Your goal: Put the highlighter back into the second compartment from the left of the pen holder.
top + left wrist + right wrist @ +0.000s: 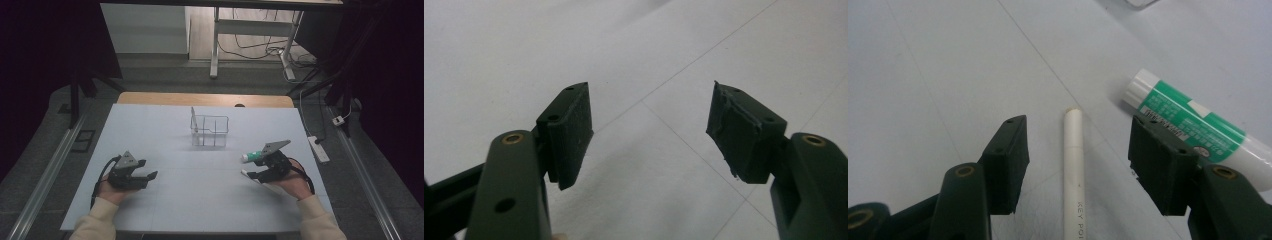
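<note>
Rack (210,131) at table (165,200) centre, upper middle of frame. Tube (248,157) lower right of it; pen (1074,165), seemingly just beside tube.

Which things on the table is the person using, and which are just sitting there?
In use:
- right gripper, open around the white pen
- white pen, lying flat between its jaws

Just sitting there:
- green and white tube, beside the pen
- clear wire holder, farther back
- left gripper, open, holding nothing

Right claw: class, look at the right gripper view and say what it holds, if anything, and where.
Nothing is held. The right claw is open, its jaws either side of the white pen without touching it; the green glue stick lies beside.
</note>
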The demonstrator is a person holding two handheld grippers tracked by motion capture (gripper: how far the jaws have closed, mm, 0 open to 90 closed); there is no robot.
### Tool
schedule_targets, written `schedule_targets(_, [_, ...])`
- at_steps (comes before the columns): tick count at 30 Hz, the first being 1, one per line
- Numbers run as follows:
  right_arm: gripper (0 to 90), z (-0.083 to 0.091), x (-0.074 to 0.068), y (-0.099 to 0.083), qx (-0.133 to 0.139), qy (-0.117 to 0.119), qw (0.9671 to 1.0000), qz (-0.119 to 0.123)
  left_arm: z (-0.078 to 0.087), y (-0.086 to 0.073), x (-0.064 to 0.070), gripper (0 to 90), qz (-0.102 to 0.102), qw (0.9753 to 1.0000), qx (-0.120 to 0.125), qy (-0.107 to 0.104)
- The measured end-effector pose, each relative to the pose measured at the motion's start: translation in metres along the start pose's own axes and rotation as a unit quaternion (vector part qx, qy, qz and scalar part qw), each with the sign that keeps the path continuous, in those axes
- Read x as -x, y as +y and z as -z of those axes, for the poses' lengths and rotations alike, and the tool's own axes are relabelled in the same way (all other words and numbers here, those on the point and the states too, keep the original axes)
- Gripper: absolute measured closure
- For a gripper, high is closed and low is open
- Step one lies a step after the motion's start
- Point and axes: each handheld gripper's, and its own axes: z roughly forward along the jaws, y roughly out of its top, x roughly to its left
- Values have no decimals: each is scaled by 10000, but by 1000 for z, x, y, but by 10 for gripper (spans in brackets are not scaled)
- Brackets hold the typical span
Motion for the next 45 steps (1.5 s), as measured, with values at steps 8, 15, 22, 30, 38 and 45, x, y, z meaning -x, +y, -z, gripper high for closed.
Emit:
schedule_targets(8, [400, -14, -2, 5, -343, 47, 9994, 57, 0, 0, 0, 343, -1, 10000, -15, 10])
schedule_targets(15, [398, -24, -5, 7, -575, 58, 9983, 87, 0, 0, 0, 344, -5, 10000, -17, 11])
schedule_targets(22, [405, -32, -8, 6, -779, -35, 9968, 177, -1, -1, -1, 344, -9, 10000, -30, 18])
schedule_targets(30, [507, -37, -9, 7, -905, -156, 9955, 231, -1, -1, -1, 344, -16, 10000, -34, 20])
schedule_targets(38, [669, -36, -5, 8, -989, -200, 9948, 106, -1, -1, 0, 344, -24, 10000, -44, 22])
schedule_targets(45, [775, -36, -9, 9, -1066, -210, 9939, 192, -1, -1, 0, 344, -27, 10000, -36, 15])
